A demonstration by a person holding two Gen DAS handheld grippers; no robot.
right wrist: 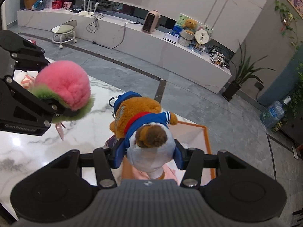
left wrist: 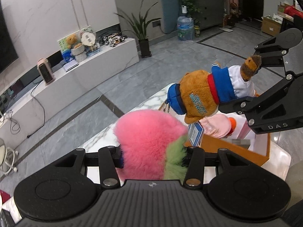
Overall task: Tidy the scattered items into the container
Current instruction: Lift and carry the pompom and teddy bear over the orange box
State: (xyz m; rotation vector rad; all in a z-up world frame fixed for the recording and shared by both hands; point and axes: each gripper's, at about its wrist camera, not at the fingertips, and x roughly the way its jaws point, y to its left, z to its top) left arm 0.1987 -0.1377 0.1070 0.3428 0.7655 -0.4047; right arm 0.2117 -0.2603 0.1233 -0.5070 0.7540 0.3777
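Observation:
My left gripper [left wrist: 153,157] is shut on a fluffy pink and green peach plush [left wrist: 147,138], held above the marble table's edge. My right gripper [right wrist: 149,155] is shut on the white lower body of a brown bear plush [right wrist: 140,113] in a blue and white sailor outfit. The bear hangs head-forward over the orange-walled container [right wrist: 207,132]. From the left wrist, the bear [left wrist: 200,94] and the right gripper [left wrist: 244,83] hover over the container [left wrist: 227,145], where a pink soft item [left wrist: 215,127] lies. The peach [right wrist: 64,87] sits left of the bear in the right wrist view.
The white marble table [right wrist: 28,151] carries the container near its far edge. A striped pink and white toy [right wrist: 26,79] lies behind the left gripper. Beyond are grey floor tiles, a long white bench [left wrist: 90,70], a rolling stool [right wrist: 64,32] and potted plants [right wrist: 240,75].

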